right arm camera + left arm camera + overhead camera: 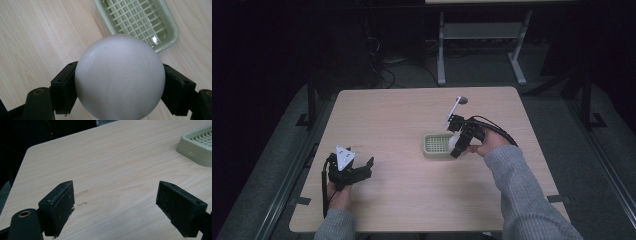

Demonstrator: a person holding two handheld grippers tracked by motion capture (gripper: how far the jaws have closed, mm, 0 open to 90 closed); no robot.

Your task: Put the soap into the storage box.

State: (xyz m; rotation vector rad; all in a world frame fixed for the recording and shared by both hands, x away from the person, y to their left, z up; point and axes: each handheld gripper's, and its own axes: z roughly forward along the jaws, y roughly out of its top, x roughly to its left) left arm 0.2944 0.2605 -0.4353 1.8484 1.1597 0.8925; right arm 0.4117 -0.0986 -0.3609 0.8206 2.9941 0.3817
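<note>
A white ball (119,77) is clamped between the two black jaws of my right gripper (119,86). In the high view that gripper (457,143) holds the ball (454,141) at the right edge of a pale green slatted tray (430,151). The right gripper view has the tray (172,35) on the table just beyond the ball. My left gripper (362,170) rests near the table's front left, open, with bare wood between its jaws (115,205). The tray's corner (185,147) lies at the upper right of the left gripper view.
The light wooden table (412,195) has a small round hole (462,100) near its far edge. Beyond the table stand a grey metal desk frame (482,35) and floor cables. Dark rails run along both sides.
</note>
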